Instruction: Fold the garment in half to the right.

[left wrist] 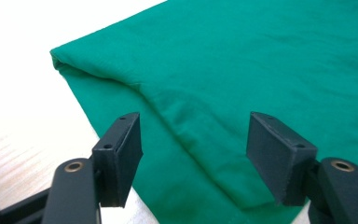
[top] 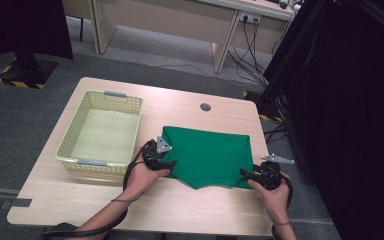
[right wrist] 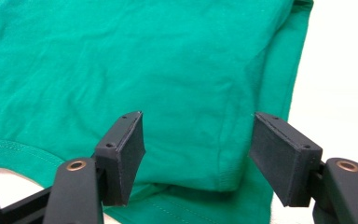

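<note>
A folded green cloth lies flat on the right half of the wooden table. My left gripper is at the cloth's near left corner, and in the left gripper view its jaws stand wide apart over a folded edge of the cloth. My right gripper is at the near right corner. In the right gripper view it is open, with a hemmed fold of the cloth lying between the jaws and untouched by the pads.
A pale yellow plastic basket stands on the left half of the table beside my left hand. A round cable hole sits behind the cloth. Black curtains hang to the right of the table, and desks stand beyond it.
</note>
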A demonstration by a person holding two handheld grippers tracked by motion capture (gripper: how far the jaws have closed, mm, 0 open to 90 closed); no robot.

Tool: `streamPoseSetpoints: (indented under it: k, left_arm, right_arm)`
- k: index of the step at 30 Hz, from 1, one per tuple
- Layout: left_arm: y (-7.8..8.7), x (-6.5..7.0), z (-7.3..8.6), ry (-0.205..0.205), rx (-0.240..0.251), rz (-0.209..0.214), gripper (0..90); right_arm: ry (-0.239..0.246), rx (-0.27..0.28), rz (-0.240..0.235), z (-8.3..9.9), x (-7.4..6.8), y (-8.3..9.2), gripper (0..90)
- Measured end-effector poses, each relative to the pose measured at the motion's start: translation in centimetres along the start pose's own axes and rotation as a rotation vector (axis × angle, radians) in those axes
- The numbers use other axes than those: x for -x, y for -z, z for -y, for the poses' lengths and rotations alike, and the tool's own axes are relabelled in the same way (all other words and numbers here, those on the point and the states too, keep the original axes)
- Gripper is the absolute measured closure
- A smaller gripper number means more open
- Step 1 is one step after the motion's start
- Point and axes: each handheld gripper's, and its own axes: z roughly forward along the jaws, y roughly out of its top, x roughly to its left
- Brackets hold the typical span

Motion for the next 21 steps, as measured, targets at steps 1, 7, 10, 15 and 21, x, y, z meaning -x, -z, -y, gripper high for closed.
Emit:
streamPoseSetpoints:
  k: [1,7,10,15,21]
  left_arm:
    - [-0.1,0.0,0.0,0.005,0.002,-0.001,35.4]
    - [-0.5,-0.6,-0.6,0.014,0.003,-0.026,37.5]
    - [-0.8,-1.0,-0.9,0.032,0.006,-0.047,38.7]
    - [-1.4,-1.8,-1.1,0.053,-0.015,-0.089,41.8]
    - [-2.1,-2.9,-1.0,0.076,-0.040,-0.158,44.4]
  right_arm:
    - [-0.003,0.001,0.001,0.0,0.1,0.0,34.9]
    - [-0.003,-0.001,0.007,-0.2,0.2,-0.1,34.5]
    - [-0.006,0.001,0.013,-0.5,0.1,-0.2,34.5]
    - [-0.007,-0.001,0.017,-1.0,-0.1,-0.5,34.5]
    - [-0.001,-0.006,0.015,-1.2,-0.2,-0.7,34.3]
